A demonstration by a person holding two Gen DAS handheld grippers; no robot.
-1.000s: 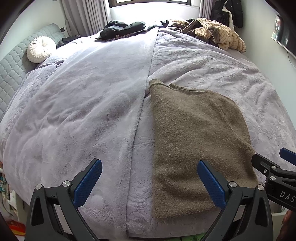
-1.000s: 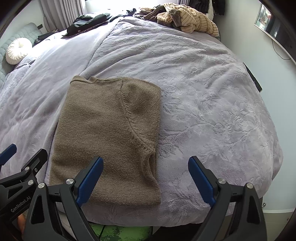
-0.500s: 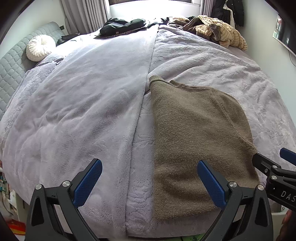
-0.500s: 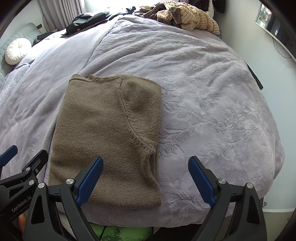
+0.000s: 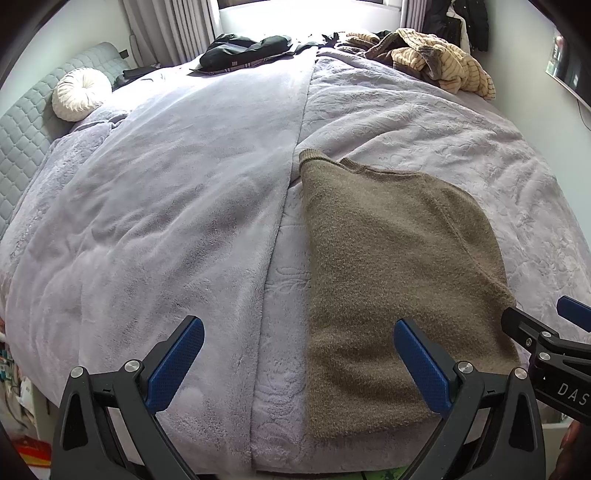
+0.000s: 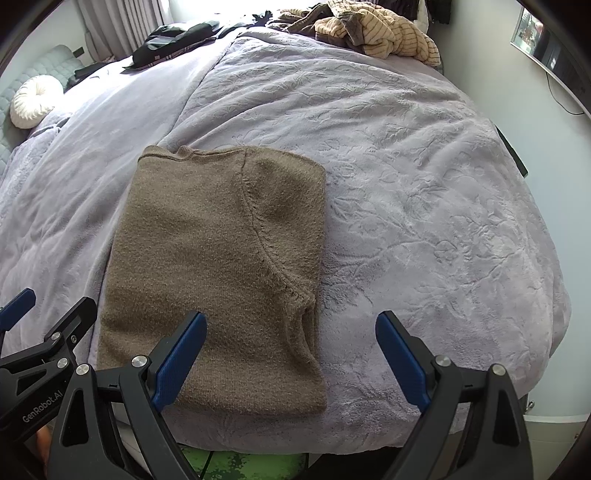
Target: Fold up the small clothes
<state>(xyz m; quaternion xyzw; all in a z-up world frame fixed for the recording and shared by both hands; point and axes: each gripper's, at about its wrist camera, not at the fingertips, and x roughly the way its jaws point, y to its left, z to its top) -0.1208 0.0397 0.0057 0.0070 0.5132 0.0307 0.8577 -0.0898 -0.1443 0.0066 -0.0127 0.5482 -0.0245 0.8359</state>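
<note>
A brown knitted sweater (image 5: 388, 266) lies folded into a long rectangle on the lilac bedcover, its near end by the bed's front edge; it also shows in the right wrist view (image 6: 218, 266). My left gripper (image 5: 295, 362) is open and empty, held above the bed's near edge with its right finger over the sweater's near end. My right gripper (image 6: 291, 354) is open and empty, its left finger over the sweater's near right corner. Each gripper shows at the edge of the other's view.
A lilac bedcover (image 5: 166, 221) spans the bed. A pile of striped beige clothes (image 6: 376, 33) and dark clothes (image 5: 243, 48) lie at the far edge. A round white cushion (image 5: 79, 94) sits by the grey headboard at left. A wall stands at right.
Both grippers have stayed open and drifted slightly closer over the bed; the sweater has not moved.
</note>
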